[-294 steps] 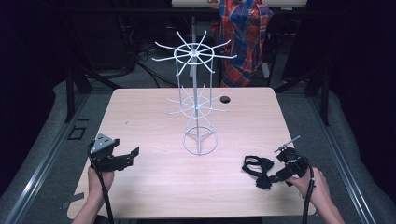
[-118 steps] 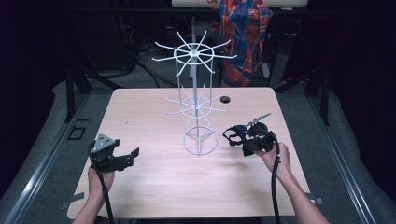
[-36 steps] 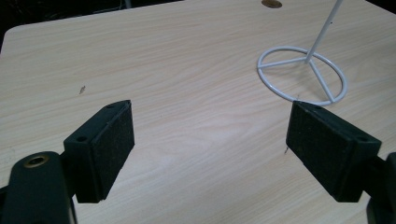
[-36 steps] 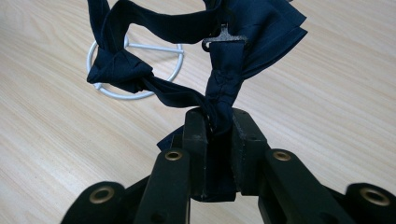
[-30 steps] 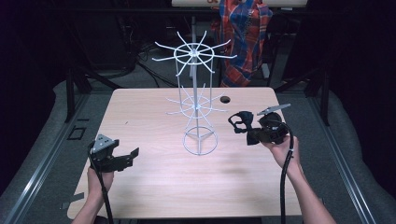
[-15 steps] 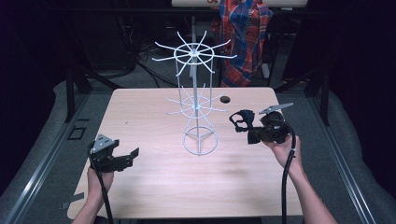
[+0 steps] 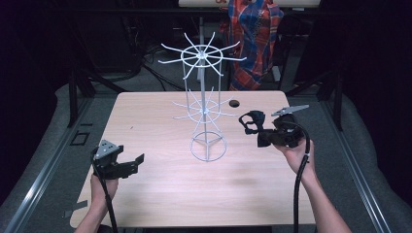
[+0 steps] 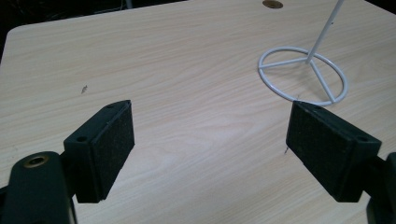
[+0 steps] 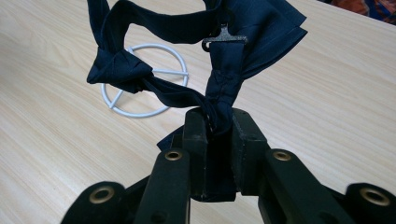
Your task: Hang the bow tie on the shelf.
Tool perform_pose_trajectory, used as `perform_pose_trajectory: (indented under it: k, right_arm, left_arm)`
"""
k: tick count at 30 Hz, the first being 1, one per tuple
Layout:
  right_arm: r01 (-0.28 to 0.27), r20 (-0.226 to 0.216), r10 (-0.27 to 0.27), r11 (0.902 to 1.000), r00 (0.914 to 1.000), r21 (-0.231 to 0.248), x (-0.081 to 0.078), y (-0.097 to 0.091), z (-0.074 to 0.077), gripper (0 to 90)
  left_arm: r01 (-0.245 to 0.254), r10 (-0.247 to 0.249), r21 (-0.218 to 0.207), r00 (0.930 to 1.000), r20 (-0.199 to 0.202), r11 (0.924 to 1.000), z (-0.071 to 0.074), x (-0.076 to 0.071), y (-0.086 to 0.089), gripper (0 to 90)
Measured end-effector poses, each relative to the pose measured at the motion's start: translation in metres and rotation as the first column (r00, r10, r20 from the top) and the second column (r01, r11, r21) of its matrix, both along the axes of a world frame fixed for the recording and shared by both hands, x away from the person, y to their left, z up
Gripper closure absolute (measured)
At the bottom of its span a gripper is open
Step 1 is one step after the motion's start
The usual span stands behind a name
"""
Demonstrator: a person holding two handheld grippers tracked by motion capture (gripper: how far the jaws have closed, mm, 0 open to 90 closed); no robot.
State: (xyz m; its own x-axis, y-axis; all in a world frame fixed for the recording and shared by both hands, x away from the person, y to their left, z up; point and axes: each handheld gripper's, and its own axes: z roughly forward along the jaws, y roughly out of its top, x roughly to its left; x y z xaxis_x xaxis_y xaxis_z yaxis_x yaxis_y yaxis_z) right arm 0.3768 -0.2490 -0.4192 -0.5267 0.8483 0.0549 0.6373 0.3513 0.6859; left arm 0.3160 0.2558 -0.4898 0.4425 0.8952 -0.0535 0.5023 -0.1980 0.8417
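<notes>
1. Near the tabletop's (image 7: 145, 204) front-left corner we hold the left claw (image 7: 127, 166) low over the wood, its jaws wide apart with nothing between them; in the left gripper view its pads (image 8: 112, 144) frame bare tabletop.
2. At the middle stands the white wire rack (image 7: 206, 111), its round base (image 8: 302, 74) on the wood and every spoke bare, so by our reading nothing is hung yet.
3. Toward the right edge our right claw (image 7: 257, 132) is clamped on the dark bow tie (image 9: 205, 60), lifted off the tabletop just beside the rack's lower spokes.
4. We judge the pickup and carry done; what is left is looping the strap over a spoke and letting go.
</notes>
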Motion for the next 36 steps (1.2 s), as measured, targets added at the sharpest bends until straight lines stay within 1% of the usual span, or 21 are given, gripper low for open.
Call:
perform_pose_trajectory:
  k: [2, 3, 9, 13, 18, 21, 30, 36]
  right_arm:
    - [-0.001, 0.003, 0.001, 1.0000, 1.0000, 0.006, 0.000, 0.000, 0.001, 77.9]
    - [-0.001, 0.003, 0.001, 1.0000, 1.0000, -0.001, 0.000, 0.000, 0.002, 77.9]
    - [-0.003, 0.012, 0.003, 0.9999, 0.9999, 0.014, -0.001, 0.002, 0.004, 78.0]
    - [-0.006, 0.017, 0.006, 0.9999, 0.9998, 0.013, -0.002, 0.003, 0.007, 78.0]
    - [-0.010, 0.018, 0.009, 0.9997, 0.9998, 0.021, -0.001, 0.003, 0.008, 77.9]
    - [-0.008, 0.025, 0.008, 0.9996, 0.9996, 0.026, -0.001, 0.004, 0.009, 77.9]
    - [-0.024, 0.036, 0.023, 0.9994, 0.9991, 0.023, 0.000, 0.012, 0.012, 77.9]
    - [-0.030, 0.030, 0.030, 0.9993, 0.9991, 0.021, 0.001, 0.016, 0.012, 77.9]
  left_arm:
    - [0.001, -0.001, 0.000, 1.0000, -0.001, 1.0000, 0.000, 0.000, 0.000, 15.6]
    - [0.001, -0.001, 0.000, 1.0000, -0.001, 1.0000, 0.000, 0.000, 0.000, 15.6]
    - [0.000, 0.000, -0.001, 1.0000, 0.000, 1.0000, 0.000, 0.000, 0.000, 15.6]
    - [0.000, 0.000, -0.002, 1.0000, -0.001, 1.0000, 0.000, 0.000, 0.000, 15.6]
    - [-0.001, 0.001, 0.000, 1.0000, -0.002, 1.0000, 0.000, 0.000, 0.000, 15.6]
    - [-0.001, 0.001, -0.002, 1.0000, -0.003, 1.0000, 0.000, 0.000, 0.000, 15.6]
    - [-0.001, 0.001, -0.004, 1.0000, 0.000, 1.0000, 0.000, 0.000, 0.000, 15.6]
    - [-0.001, 0.001, -0.004, 1.0000, -0.004, 1.0000, 0.000, 0.000, 0.000, 15.6]
